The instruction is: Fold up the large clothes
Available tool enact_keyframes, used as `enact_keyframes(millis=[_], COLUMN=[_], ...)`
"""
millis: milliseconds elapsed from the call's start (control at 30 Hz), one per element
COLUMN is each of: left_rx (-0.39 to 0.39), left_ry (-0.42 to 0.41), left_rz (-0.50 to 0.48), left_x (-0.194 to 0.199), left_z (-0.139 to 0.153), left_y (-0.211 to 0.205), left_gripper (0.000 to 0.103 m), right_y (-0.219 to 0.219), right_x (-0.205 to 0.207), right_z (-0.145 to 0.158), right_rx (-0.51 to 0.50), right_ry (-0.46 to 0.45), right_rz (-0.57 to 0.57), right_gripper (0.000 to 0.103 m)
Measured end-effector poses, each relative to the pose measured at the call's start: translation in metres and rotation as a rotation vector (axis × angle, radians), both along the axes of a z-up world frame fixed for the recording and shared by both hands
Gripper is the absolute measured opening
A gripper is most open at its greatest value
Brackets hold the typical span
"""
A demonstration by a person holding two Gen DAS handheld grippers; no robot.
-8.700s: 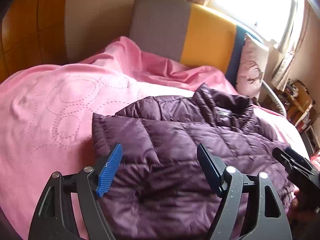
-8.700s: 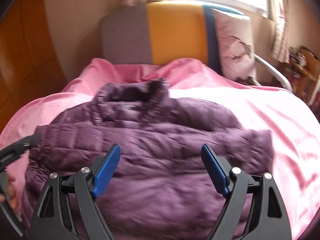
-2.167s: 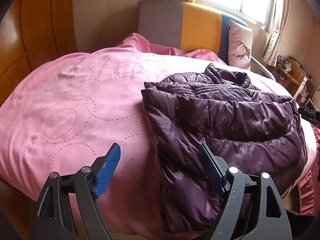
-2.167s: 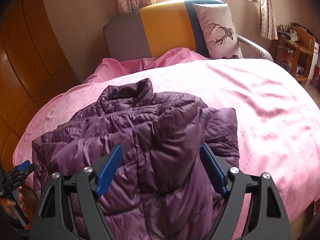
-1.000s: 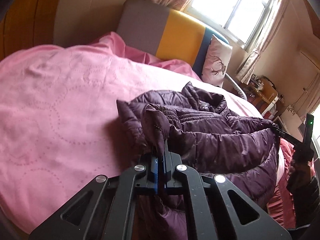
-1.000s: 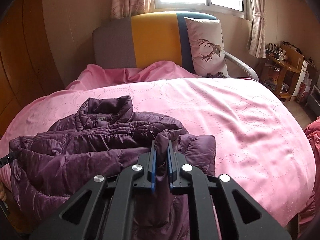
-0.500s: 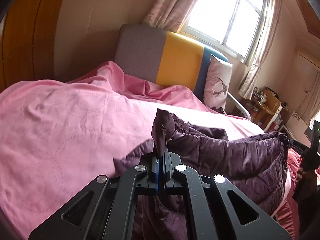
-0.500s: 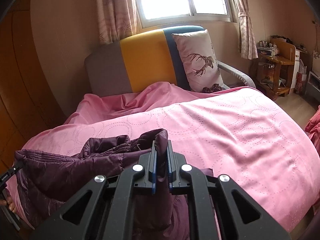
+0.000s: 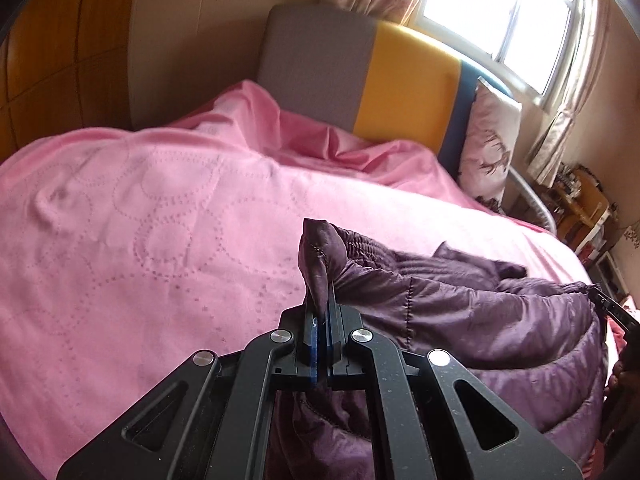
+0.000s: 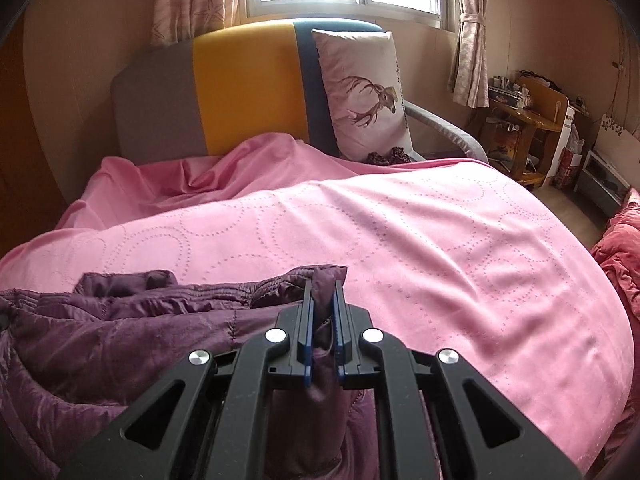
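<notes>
Left wrist view showed the left gripper (image 9: pixel 320 308) clenched on a corner of the purple puffer jacket (image 9: pixel 480 320), which lay bunched near the front edge of the pink bedspread (image 9: pixel 140 220). At its right border the right gripper (image 9: pixel 612 312) pinched the jacket's other end, with a hand partly visible below it. The right wrist view showed that gripper (image 10: pixel 322 304) clamped on a fold of the jacket (image 10: pixel 120 332), and also a deer-print pillow (image 10: pixel 364 92) against the grey, yellow and blue headboard (image 10: pixel 244 84), with a wooden shelf (image 10: pixel 524 120) by the wall.
</notes>
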State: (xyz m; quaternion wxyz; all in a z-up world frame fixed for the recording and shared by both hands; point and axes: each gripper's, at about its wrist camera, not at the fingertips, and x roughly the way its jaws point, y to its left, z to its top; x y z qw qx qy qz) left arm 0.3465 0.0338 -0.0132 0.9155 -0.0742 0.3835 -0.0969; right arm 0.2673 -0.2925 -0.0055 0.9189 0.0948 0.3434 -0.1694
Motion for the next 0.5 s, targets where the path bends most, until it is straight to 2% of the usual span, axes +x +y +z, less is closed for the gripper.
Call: enact_keyframes(millis=[133, 233, 333, 467, 500], left_rx=[0.027, 0.042, 0.064, 0.079, 0.09], left_ry=[0.067, 0.069, 0.071, 0.102, 0.105], left_rz=[0.013, 0.024, 0.028, 0.029, 0.035], left_x=[0.011, 0.011, 0.011, 0.014, 0.013], left_z=[-0.031, -0.045, -0.052, -0.049, -0.046], left_y=[-0.005, -0.009, -0.015, -0.014, -0.015], left_gripper=[0.001, 0.002, 0.002, 0.002, 0.008], right_y=[0.001, -0.004, -0.013, -0.014, -0.015], right_x=[0.017, 0.027, 0.035, 0.039, 0.038], right_z=[-0.033, -0.058, -0.078, -0.082, -0.081], right_rx=[-0.043, -0.048, -0.011, -0.016, -0.009], right_ry=[0.076, 0.138, 0.194, 0.223, 0.228], right_rz=[-0.022, -0.047, -0.076, -0.07, -0.065], right_gripper=[0.007, 0.007, 0.007, 0.007, 0.007])
